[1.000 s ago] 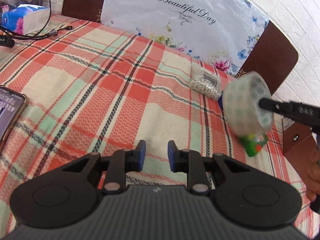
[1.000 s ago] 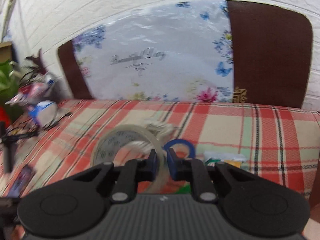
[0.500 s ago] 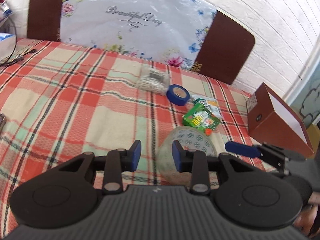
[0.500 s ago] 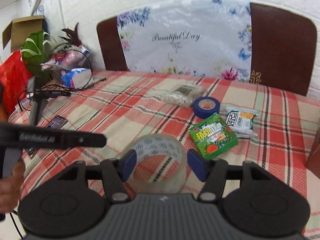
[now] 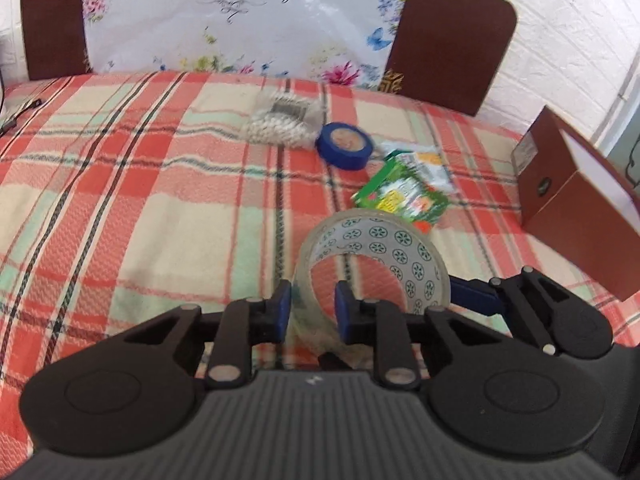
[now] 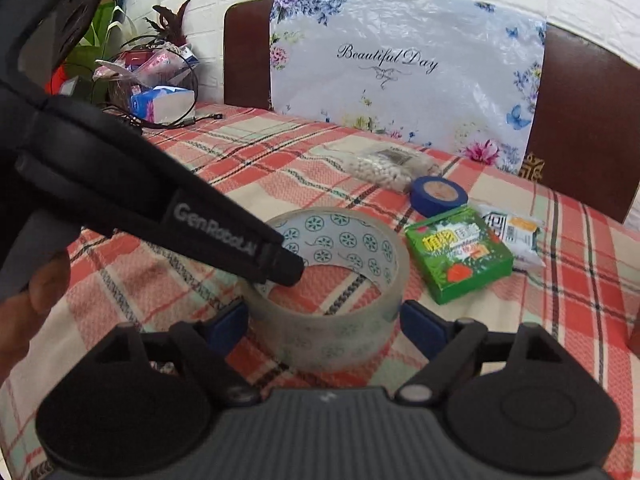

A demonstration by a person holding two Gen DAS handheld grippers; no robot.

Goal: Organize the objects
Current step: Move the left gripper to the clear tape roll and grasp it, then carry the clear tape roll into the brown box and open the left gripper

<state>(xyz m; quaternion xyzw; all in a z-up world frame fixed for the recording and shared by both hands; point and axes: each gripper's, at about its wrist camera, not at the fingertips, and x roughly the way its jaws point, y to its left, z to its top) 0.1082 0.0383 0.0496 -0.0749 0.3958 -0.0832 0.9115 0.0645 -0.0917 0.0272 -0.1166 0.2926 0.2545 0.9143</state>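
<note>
Item: roll of clear packing tape [image 6: 328, 280], printed core, lying flat on the plaid tablecloth [image 5: 140, 200], toward the near right part of the surface.

Left gripper [image 5: 310, 312]: blue pads nearly together, one outside and one inside the roll's wall, pinching that wall on the side nearest the left wrist camera. In the right wrist view its black finger reaches down into the roll's opening.

Right gripper [image 6: 324, 324]: jaws opening; blue pads stand on either side of the roll, which lies between them, apparently just clear of its outer wall, though the left pad's contact is hard to judge.

Beyond the roll, toward the far right corner: green packet [image 6: 458, 254], just beside a white sachet [image 6: 514, 234]; blue tape roll [image 6: 438, 196]; clear bag of white beads [image 6: 388, 166], the farthest of these.

Right edge: brown cardboard box [image 5: 576, 200].

Far left corner: tissue pack [image 6: 164, 104] and cables [image 6: 172, 122].

Far edge: floral plastic sheet [image 5: 236, 16] reading "Beautiful Day", against a brown chair back [image 5: 448, 32].
</note>
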